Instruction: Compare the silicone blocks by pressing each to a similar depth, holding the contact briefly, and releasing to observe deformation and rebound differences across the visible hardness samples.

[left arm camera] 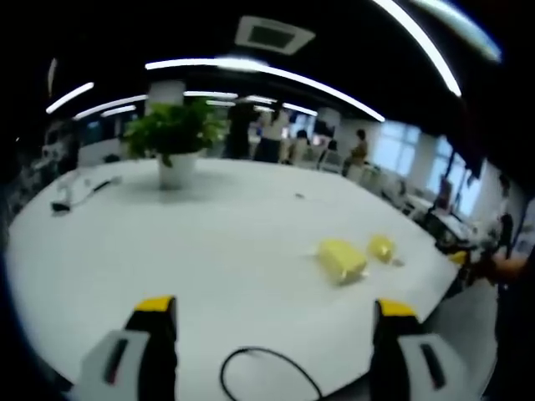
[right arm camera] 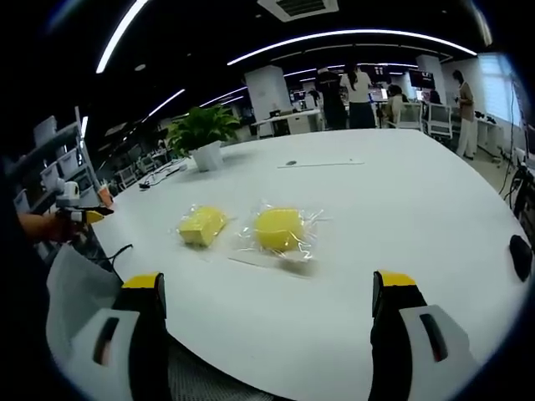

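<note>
Two yellow silicone blocks in clear plastic wrap lie on a white table (right arm camera: 401, 209). In the right gripper view the squarish block (right arm camera: 201, 225) lies left of the rounder block (right arm camera: 278, 229). My right gripper (right arm camera: 269, 294) is open, a short way back from them. In the left gripper view the squarish block (left arm camera: 341, 259) and the rounder block (left arm camera: 382, 247) lie ahead to the right on the table (left arm camera: 209, 242). My left gripper (left arm camera: 276, 311) is open, well short of them, holding nothing. The left gripper (right arm camera: 77, 215) also shows at the left edge of the right gripper view.
A potted green plant (left arm camera: 174, 142) stands at the far side of the table, with cables (left arm camera: 71, 196) beside it. A black cable loop (left arm camera: 267, 372) lies between my left jaws. A dark mouse-like object (right arm camera: 519, 255) sits at the right. People (right arm camera: 359, 96) stand among desks behind.
</note>
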`<action>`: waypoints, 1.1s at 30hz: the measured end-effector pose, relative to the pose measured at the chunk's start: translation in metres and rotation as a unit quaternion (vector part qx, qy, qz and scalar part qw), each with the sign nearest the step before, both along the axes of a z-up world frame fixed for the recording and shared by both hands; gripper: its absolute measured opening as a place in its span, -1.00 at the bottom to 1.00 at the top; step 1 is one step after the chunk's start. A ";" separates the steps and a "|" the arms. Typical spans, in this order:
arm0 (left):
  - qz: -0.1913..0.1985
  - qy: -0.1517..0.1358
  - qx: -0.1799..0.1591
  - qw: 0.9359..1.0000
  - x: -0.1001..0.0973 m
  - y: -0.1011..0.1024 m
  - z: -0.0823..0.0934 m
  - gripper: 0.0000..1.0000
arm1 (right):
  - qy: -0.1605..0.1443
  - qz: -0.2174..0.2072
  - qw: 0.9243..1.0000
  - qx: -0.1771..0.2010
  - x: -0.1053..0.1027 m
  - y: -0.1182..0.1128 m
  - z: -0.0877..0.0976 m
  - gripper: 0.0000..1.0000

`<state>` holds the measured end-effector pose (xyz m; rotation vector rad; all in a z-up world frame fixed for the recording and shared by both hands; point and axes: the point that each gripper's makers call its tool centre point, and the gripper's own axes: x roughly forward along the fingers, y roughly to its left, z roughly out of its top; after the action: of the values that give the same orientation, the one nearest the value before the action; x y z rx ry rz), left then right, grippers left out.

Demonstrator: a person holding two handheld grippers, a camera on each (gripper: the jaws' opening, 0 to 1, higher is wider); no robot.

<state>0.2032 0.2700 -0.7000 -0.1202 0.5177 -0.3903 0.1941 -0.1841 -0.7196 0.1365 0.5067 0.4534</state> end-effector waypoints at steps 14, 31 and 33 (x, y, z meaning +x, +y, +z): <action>-0.013 0.008 -0.010 1.000 0.003 -0.016 0.000 1.00 | 0.016 -0.004 1.000 0.009 -0.007 0.004 -0.016 0.93; -0.018 0.048 -0.166 0.985 0.057 -0.052 0.011 0.95 | 0.014 -0.002 1.000 0.007 -0.007 0.008 -0.012 0.93; -0.017 0.057 -0.162 0.985 0.069 -0.056 0.005 0.92 | 0.015 0.002 1.000 0.002 -0.007 0.008 -0.012 0.93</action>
<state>0.2725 0.2143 -0.6947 -0.4509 0.5673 -0.5017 0.1872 -0.1759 -0.7318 0.1457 0.5366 0.4561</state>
